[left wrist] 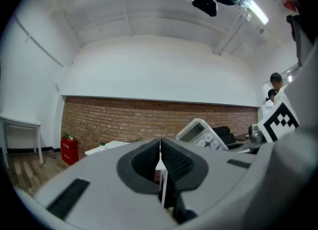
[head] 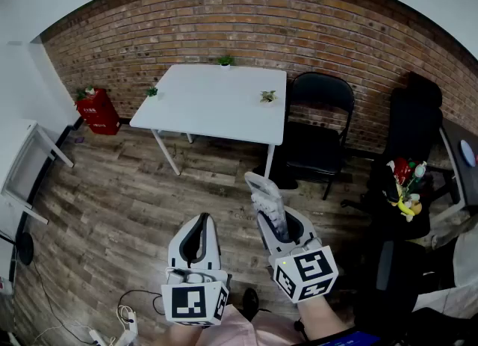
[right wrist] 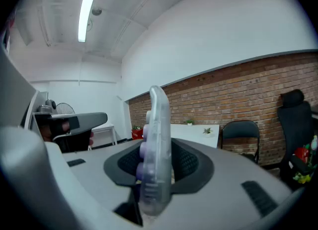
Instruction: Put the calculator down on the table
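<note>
Right gripper view: right gripper point(right wrist: 158, 169) jaws clamp calculator point(right wrist: 155, 124) upright, edge-on; left gripper point(left wrist: 160, 159) jaws pressed together, empty. White bench point(head: 216, 105) far ahead, well apart. Step seems carry; next: approach bench, lower, release.

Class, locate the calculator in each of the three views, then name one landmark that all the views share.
Head view: lower centre, the calculator stands in the right gripper.
Left gripper view: calculator right of centre, tilted, keys showing.
Right gripper view: calculator at centre, edge-on between the jaws.
Shared landmark: the white table by the brick wall.
</note>
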{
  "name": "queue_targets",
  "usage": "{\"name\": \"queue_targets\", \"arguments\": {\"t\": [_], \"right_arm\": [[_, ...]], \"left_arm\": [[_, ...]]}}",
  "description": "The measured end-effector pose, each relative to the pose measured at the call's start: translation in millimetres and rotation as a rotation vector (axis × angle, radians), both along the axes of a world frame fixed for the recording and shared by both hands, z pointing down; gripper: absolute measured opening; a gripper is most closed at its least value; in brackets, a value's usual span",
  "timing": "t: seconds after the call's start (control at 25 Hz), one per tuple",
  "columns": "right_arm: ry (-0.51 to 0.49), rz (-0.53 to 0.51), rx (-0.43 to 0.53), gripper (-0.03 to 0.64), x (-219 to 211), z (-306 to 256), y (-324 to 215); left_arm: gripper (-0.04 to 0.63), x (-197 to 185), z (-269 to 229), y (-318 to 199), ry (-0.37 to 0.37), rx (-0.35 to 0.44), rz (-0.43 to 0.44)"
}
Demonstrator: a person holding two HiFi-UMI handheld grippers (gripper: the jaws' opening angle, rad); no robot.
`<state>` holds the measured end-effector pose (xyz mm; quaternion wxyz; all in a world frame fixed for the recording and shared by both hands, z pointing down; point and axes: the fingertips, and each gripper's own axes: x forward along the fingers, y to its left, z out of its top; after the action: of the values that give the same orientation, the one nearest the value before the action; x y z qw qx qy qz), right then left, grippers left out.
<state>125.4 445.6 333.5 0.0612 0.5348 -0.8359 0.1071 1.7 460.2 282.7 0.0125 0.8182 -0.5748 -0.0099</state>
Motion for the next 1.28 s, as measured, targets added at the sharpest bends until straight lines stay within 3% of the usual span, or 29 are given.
{"name": "queue_targets", "arguments": {"t": [0.4, 0.76, 0.96, 1.28], "right_arm": [[-0.065, -0.004, -0.006, 0.135, 16.5, -2.3, -0.6], [-0.02, -0.014, -0.031, 0.135, 11.5, 11.9, -22.6], [-0.004, -0.013, -0.03, 0.135, 1.3, 18.6, -67.2], [0.008, 0.01, -0.072, 0.135, -24.7, 33.6, -171.5]], "left_arm": [[0.017, 11.7, 0.1, -2.9, -0.009, -0.01, -0.017], [0.017, -2.7, 17.1, -21.4, -0.004, -0.046, -0.065], [0.017, -18.1, 22.0, -65.7, 0.011, -0.047, -0.075], [0.017, -52.1, 36.9, -178.2, 0.009, -0.076, -0.067]]}}
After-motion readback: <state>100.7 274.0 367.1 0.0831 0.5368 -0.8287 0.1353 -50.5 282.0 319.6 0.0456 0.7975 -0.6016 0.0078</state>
